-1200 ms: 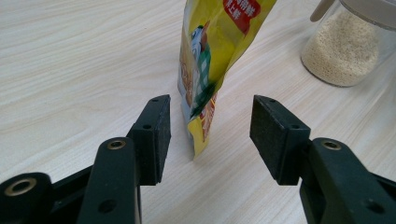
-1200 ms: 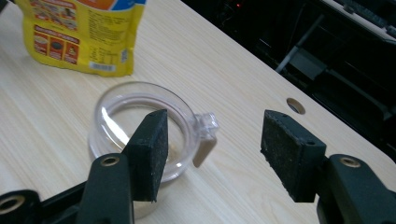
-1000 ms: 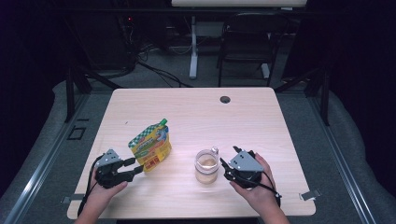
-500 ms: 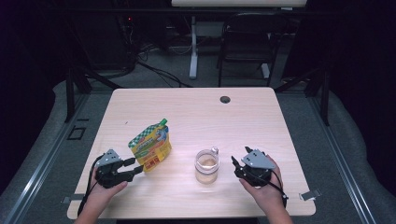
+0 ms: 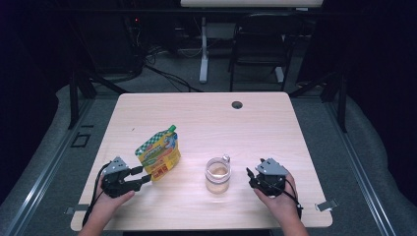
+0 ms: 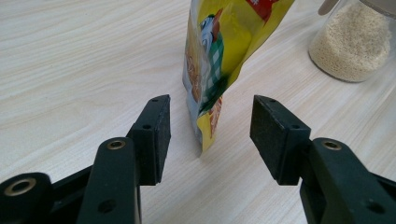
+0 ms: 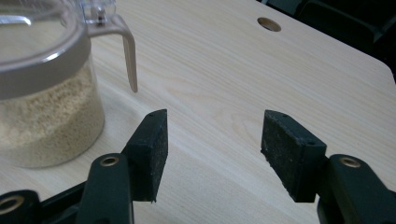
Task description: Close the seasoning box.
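A yellow and green spouted pouch [image 5: 158,153] stands upright on the wooden table [image 5: 206,118], left of centre. My left gripper [image 5: 140,176] is open just in front of it, and the pouch's lower edge [image 6: 208,126] sits a little beyond the gap between the pads, untouched. A clear lidded jar [image 5: 218,174] part full of pale grains stands right of the pouch. My right gripper [image 5: 250,178] is open beside the jar's right side, with nothing between its jaws. In the right gripper view the jar [image 7: 46,93] and its clasp lie to the left of the jaws.
A round cable hole [image 5: 237,104] sits near the table's far edge. Chairs and desk legs stand on the floor beyond the table. A metal clip [image 5: 325,205] lies at the table's front right corner.
My right gripper has moved away from the jar to the right and sunk toward the table's front. The left gripper, pouch and jar have stayed put.
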